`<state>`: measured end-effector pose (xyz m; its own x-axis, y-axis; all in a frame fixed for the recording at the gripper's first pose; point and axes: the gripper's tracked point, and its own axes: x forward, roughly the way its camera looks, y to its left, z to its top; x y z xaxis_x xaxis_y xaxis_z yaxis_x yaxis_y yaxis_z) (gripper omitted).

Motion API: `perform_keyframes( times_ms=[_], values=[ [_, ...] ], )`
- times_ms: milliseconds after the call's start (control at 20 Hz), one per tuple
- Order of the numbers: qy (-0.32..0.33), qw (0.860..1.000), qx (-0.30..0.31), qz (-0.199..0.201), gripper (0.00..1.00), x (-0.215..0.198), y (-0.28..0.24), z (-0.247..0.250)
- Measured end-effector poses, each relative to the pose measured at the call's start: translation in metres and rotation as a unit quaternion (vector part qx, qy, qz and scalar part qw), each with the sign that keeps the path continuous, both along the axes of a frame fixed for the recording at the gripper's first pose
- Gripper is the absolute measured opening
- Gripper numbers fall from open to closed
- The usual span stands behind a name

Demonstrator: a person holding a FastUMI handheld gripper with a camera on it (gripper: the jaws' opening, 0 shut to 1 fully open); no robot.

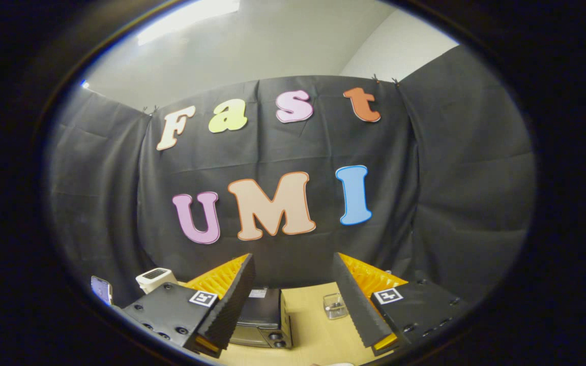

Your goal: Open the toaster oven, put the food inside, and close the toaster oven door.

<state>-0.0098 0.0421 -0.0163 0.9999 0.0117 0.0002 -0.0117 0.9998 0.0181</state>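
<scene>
Black/silver toaster oven (262,317), light wood table (313,325), clear glass (334,306), white device (154,278).

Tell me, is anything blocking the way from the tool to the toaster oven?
Nothing visible does. The open tool hangs above the toaster oven, empty air between them. The small glass jar stands off to one side on the table.

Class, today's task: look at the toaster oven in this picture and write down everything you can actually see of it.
The toaster oven is a dark, boxy appliance with a metallic-looking front, standing upright on the light wooden table. Two round knobs sit at its front right, one above the other. Its door looks closed. A pale label lies on its top. It sits between the open tongs, partly hidden behind the left finger. A small clear glass stands apart to its right. Nothing visibly touches it besides the table.
</scene>
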Motion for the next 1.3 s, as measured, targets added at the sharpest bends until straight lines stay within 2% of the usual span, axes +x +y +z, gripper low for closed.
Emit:
perform_keyframes(
  times_ms=[350, 700, 1000, 1150, 1300],
  values=[
    [0.03, 0.999, 0.014, 0.002, 0.95, -0.009, 0.015, -0.046],
    [0.05, 0.997, 0.03, 0.042, 0.95, -0.012, 0.052, -0.121],
    [0.129, 0.987, 0.059, 0.078, 0.95, -0.013, 0.095, -0.207],
    [0.153, 0.982, 0.063, 0.085, 0.95, -0.008, 0.11, -0.23],
    [0.152, 0.982, 0.06, 0.093, 0.94, 0.004, 0.133, -0.235]
  ],
)
